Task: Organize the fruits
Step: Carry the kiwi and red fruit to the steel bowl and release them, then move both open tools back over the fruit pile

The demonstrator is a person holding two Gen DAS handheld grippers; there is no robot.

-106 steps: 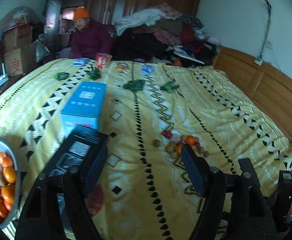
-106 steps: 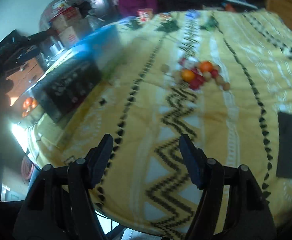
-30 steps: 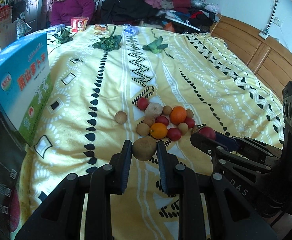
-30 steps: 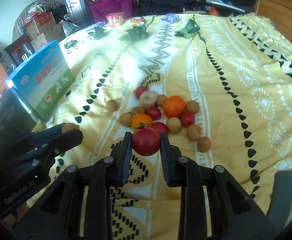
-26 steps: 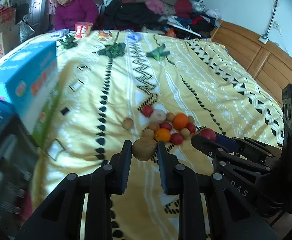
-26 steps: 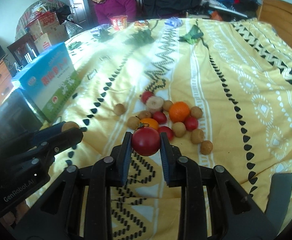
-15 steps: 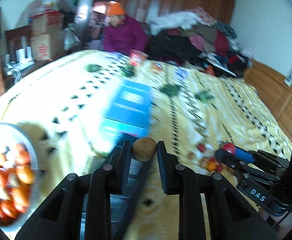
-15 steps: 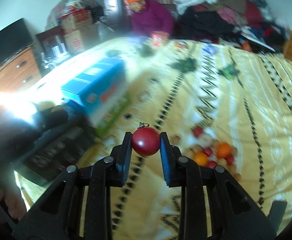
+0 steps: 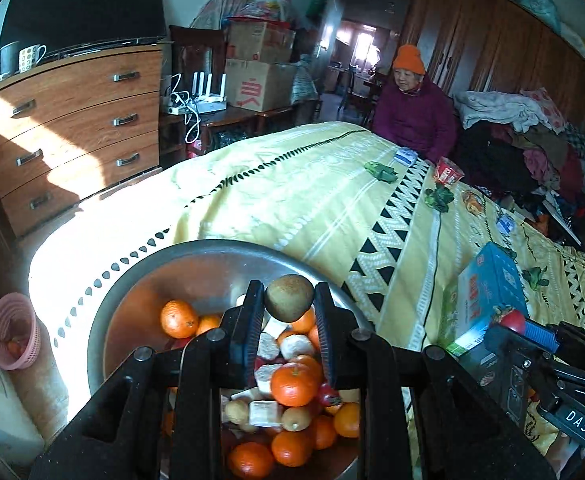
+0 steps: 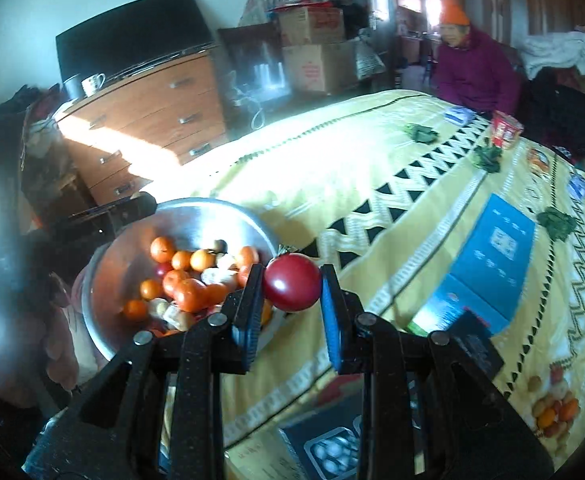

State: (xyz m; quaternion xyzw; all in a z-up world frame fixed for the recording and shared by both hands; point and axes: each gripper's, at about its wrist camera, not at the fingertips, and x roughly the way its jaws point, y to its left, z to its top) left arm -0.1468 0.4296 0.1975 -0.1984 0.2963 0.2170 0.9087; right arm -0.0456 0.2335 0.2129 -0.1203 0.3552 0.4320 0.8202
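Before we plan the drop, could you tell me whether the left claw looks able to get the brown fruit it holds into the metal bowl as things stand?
Probably yes. The left claw, shut on the brown fruit, sits over the open metal bowl, and nothing lies between them; below is only the pile of oranges.

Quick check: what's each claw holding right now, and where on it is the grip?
The left claw pinches a round brown kiwi-like fruit by its two sides, over the metal bowl. The right claw pinches a round red tomato-like fruit by its sides.

Right gripper [image 10: 292, 300] clamping red tomato [image 10: 291, 282], beside fruit-filled metal bowl [image 10: 196, 210]
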